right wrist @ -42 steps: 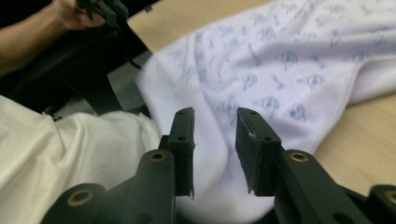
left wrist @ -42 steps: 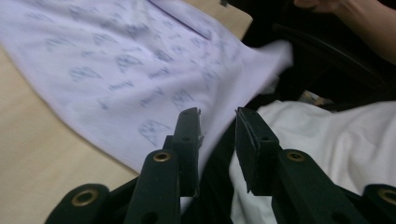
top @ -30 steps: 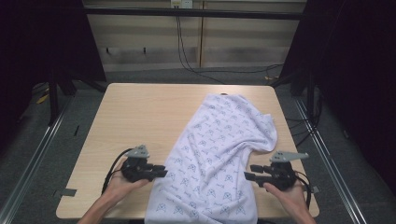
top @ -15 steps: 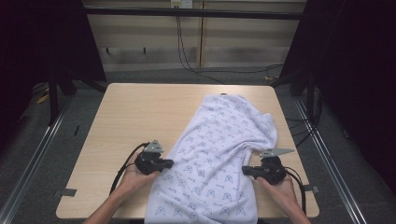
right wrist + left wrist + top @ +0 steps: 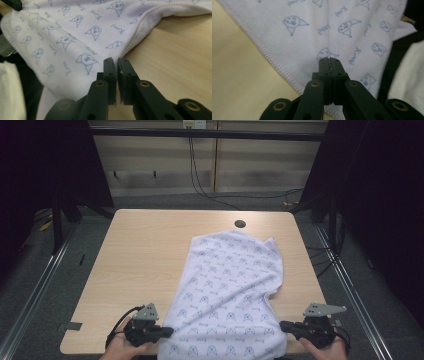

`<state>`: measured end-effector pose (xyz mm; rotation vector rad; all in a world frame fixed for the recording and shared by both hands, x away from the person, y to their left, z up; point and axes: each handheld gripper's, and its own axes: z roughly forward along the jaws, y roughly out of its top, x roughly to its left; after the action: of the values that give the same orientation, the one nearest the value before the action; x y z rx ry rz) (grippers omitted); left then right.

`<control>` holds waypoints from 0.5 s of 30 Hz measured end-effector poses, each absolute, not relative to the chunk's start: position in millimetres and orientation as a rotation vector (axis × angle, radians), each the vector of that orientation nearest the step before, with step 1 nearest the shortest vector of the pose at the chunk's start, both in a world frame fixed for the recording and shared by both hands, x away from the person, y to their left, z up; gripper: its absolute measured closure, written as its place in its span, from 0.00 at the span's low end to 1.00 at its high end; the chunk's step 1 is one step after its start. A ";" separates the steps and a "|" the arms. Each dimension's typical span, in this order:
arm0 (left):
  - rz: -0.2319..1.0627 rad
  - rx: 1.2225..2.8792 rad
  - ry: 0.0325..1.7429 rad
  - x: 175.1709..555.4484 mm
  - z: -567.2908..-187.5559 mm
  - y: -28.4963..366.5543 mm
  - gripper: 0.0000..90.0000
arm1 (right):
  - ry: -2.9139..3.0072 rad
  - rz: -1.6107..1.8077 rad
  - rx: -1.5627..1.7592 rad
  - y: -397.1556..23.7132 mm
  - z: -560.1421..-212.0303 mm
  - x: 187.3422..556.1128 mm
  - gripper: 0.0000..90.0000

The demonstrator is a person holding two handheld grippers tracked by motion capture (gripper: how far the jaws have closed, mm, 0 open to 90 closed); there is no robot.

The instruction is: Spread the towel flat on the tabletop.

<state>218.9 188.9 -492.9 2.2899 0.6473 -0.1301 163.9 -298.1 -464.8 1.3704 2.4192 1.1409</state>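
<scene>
A white cloth [image 5: 230, 285] printed with small blue cat faces lies spread flat from the middle of the wooden table [image 5: 145, 245] to its front edge. My left gripper [image 5: 167, 332] sits at the cloth's near left corner. In the left gripper view the cloth [image 5: 312, 25] lies under my left gripper [image 5: 329, 60], whose jaws are pressed together on its hem. My right gripper [image 5: 282, 325] is at the near right corner. In the right gripper view the stitched edge of the cloth [image 5: 75, 32] runs into my right gripper [image 5: 117, 61]. These jaws closed and have just eased open a slit.
A round cable hole [image 5: 240, 224] lies in the table beyond the cloth's far edge. Bare wood [image 5: 130, 270] stretches left of the cloth, with a narrower strip [image 5: 300, 270] on its right. Metal rails [image 5: 45, 285] flank the table, and cables [image 5: 210, 185] trail on the floor behind.
Both hands reached in, shut on the cloth's near edge, then drew back toward the table's front edge. The cloth slid nearer and flattened, uncovering the round hole.
</scene>
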 end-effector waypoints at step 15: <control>-0.009 2.149 0.785 328.3 -487.0 147.9 1.00 | 2.381 1.048 1.366 -272.3 -474.9 231.1 0.69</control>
<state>328.3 147.9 -487.0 2.1493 0.7846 -0.0094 231.1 -272.3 -474.9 1.3664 2.3808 1.0478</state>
